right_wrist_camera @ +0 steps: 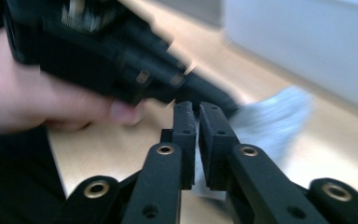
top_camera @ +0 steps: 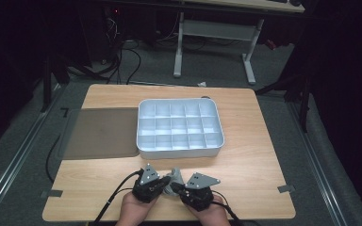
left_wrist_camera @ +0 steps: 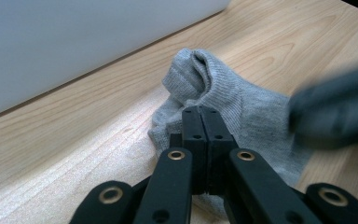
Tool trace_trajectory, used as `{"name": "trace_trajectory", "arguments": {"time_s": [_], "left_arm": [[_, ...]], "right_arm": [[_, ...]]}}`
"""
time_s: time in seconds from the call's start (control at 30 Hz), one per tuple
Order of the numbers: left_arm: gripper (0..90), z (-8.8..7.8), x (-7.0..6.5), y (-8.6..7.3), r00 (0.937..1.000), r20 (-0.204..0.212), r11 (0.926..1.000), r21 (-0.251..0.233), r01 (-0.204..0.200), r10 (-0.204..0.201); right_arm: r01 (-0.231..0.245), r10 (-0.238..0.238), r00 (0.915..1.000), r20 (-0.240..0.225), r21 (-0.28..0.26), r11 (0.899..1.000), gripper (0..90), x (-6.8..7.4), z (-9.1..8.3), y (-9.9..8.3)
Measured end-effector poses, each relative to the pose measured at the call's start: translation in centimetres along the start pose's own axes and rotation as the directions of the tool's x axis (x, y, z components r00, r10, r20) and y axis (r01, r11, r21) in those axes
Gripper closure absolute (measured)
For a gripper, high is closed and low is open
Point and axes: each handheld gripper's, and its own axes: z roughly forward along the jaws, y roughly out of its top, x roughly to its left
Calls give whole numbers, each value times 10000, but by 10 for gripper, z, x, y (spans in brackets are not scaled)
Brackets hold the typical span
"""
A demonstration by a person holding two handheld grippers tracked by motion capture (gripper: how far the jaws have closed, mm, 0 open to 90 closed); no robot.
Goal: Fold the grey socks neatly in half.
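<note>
Dim room; grey carpet floor (top_camera: 273, 70); white-legged desk (top_camera: 214, 28) behind; cables (top_camera: 122, 56) on floor

sock (left_wrist_camera: 242, 102): grey knitted cloth, fine ribbed weave, matt.
table (top_camera: 259, 169): light wood-grain top, smooth, faint sheen.
compartment tray (top_camera: 143, 141): pale grey plastic, smooth, slightly glossy.
mat (top_camera: 101, 132): dark grey-brown sheet, matt, flat.
left gripper (left_wrist_camera: 200, 112): black plastic jaws, matt, brass-coloured rivets.
right gripper (right_wrist_camera: 195, 108): same black matt plastic.
</note>
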Motion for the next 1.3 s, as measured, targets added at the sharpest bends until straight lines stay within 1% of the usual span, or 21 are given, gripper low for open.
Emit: {"name": "trace_trajectory", "arguments": {"time_s": [0.07, 0.1, 0.17, 0.3, 0.43, 0.47, 0.5, 0.53, 0.57, 0.67, 0.73, 0.8, 0.87, 0.9, 0.93, 1.03, 1.1, 1.13, 1.17, 1.23, 1.3], "left_arm": [[895, 0, 0, 0, 10000, 8, 10000, 7, -24, 24], [895, 0, 0, 0, 10000, 8, 10000, 7, -24, 24], [895, 0, 0, 0, 10000, 11, 10000, 14, -72, 72], [883, -1, 2, 0, 9997, -176, 9999, -20, -160, 160], [856, -6, 7, 1, 9982, -575, 9998, -89, -191, 186], [842, -8, 7, 2, 9976, -684, 9998, -156, -120, 109], [833, -10, 7, 3, 9979, -645, 9996, -283, 0, -19], [828, -13, 5, 4, 9985, -537, 9991, -420, 64, -86], [824, -15, 0, 6, 9992, -393, 9985, -552, 1, -22], [815, -17, -18, 9, 9991, 19, 9963, -754, -416, 418], [814, -13, -24, 7, 9983, 214, 9965, -648, -521, 536], [820, -7, -24, 4, 9986, 324, 9983, -415, -405, 419], [820, -5, -25, 1, 9980, 349, 9982, -300, -511, 521], [820, -6, -28, 1, 9978, 345, 9978, -383, -548, 561], [820, -9, -31, 1, 9974, 367, 9963, -612, -601, 624], [822, -22, -39, 6, 9950, 163, 9872, -1280, -954, 983], [829, -26, -41, 8, 9953, 129, 9838, -1536, -929, 960], [833, -26, -41, 8, 9949, 160, 9843, -1479, -959, 993], [840, -23, -41, 6, 9940, 140, 9856, -1323, -1055, 1083], [859, -16, -40, 3, 9941, 182, 9899, -960, -1045, 1067], [869, -9, -38, 0, 9924, -84, 9910, -526, -1232, 1229]], "right_arm": [[-93, 94, 9995, 287, -16, 10000, 886, -7, -4, 1], [-133, 130, 9994, 331, 101, 9999, 885, -11, -3, 0], [-99, 77, 9990, 449, 490, 9987, 881, -14, 2, -5], [-141, 71, 9981, 615, 1152, 9932, 869, -18, 14, -15], [-117, 35, 9977, 680, 1216, 9925, 869, -16, 17, -17], [-121, 38, 9977, 681, 1220, 9925, 869, -17, 18, -17], [-179, 95, 9976, 687, 1223, 9923, 869, -17, 18, -17], [-204, 122, 9977, 674, 1225, 9923, 870, -17, 18, -17], [-217, 139, 9978, 643, 1221, 9923, 870, -18, 18, -17], [-325, 254, 9979, 597, 1214, 9921, 871, -19, 18, -17], [-436, 377, 9979, 519, 1177, 9921, 871, -20, 18, -18], [-519, 469, 9978, 461, 1131, 9922, 871, -22, 18, -19], [-555, 504, 9976, 472, 1121, 9921, 872, -22, 18, -19], [-542, 489, 9976, 488, 1138, 9920, 872, -22, 18, -19], [-563, 510, 9975, 483, 1156, 9917, 872, -22, 18, -19], [-564, 517, 9977, 442, 1128, 9920, 872, -22, 18, -19], [-565, 518, 9977, 437, 1129, 9920, 872, -22, 18, -19], [-572, 525, 9977, 440, 1131, 9919, 873, -22, 18, -19], [-566, 519, 9977, 442, 1130, 9920, 873, -22, 18, -19], [-550, 503, 9977, 444, 1127, 9921, 873, -22, 18, -19], [-574, 528, 9977, 428, 1142, 9918, 874, -22, 18, -19]]}}
